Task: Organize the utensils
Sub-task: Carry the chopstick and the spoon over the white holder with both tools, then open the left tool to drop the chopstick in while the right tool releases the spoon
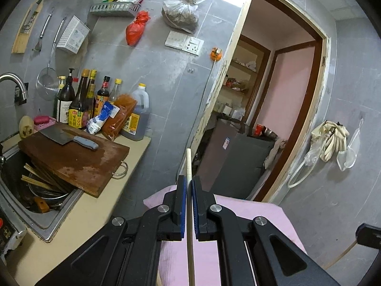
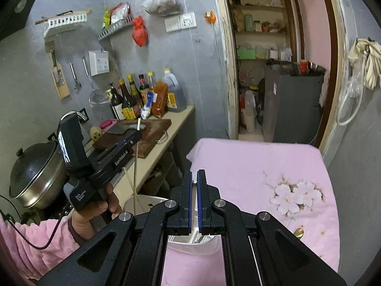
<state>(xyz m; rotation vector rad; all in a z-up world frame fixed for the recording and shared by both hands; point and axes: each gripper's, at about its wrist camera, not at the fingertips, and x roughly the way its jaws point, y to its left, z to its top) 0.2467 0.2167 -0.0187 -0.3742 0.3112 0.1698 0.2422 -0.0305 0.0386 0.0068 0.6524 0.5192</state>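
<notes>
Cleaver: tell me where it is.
In the left wrist view, the cleaver lies flat on the wooden cutting board at left, over the sink, before the sauce bottles.

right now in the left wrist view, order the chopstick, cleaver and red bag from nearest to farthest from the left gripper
1. chopstick: clamped in the left gripper, sticking out ahead.
2. cleaver: to the left, lying on the cutting board.
3. red bag: farthest, hanging high on the wall.
</notes>
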